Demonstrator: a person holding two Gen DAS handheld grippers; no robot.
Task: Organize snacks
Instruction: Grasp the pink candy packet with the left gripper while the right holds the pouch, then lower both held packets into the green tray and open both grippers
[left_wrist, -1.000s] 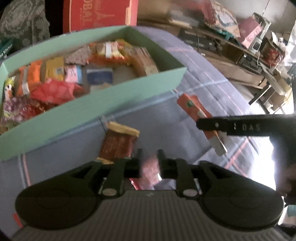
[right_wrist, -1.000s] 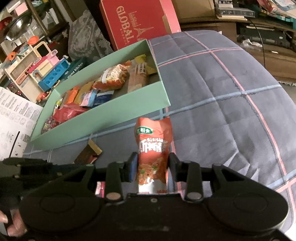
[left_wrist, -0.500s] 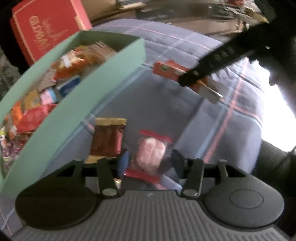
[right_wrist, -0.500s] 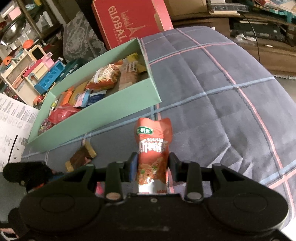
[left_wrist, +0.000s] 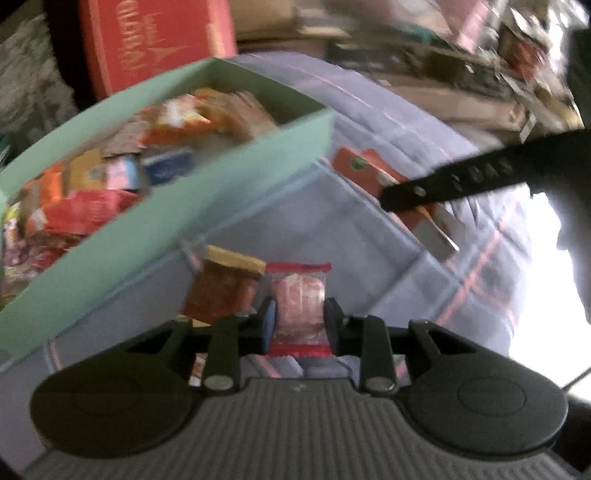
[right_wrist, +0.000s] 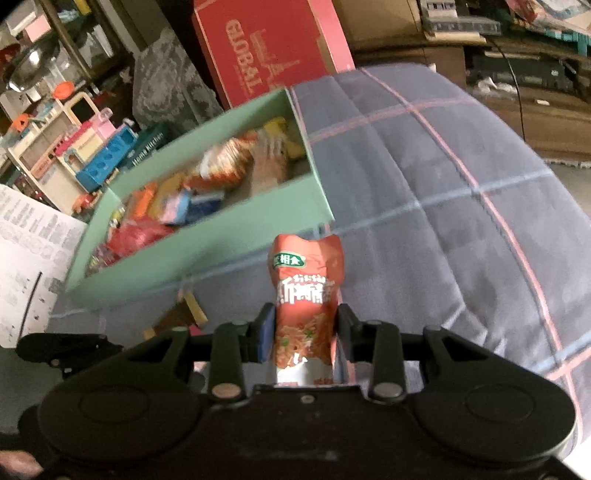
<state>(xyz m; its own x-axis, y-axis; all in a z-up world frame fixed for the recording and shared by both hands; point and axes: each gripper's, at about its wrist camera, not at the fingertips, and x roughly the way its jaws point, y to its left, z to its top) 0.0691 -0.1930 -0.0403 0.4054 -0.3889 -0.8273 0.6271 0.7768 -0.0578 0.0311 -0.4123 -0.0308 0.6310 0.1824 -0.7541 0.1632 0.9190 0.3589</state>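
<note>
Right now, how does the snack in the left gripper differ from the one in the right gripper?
The pink snack packet is clear with red sealed ends, short and squarish; the orange snack pouch is opaque, printed and taller. The left gripper is closing around the packet, while the right gripper is shut on the pouch. Both are near the green box, not in it.

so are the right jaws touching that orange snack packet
Touching. In the right wrist view the right gripper has both pads pressed against the sides of the orange snack packet, which stands pinched between them.
</note>
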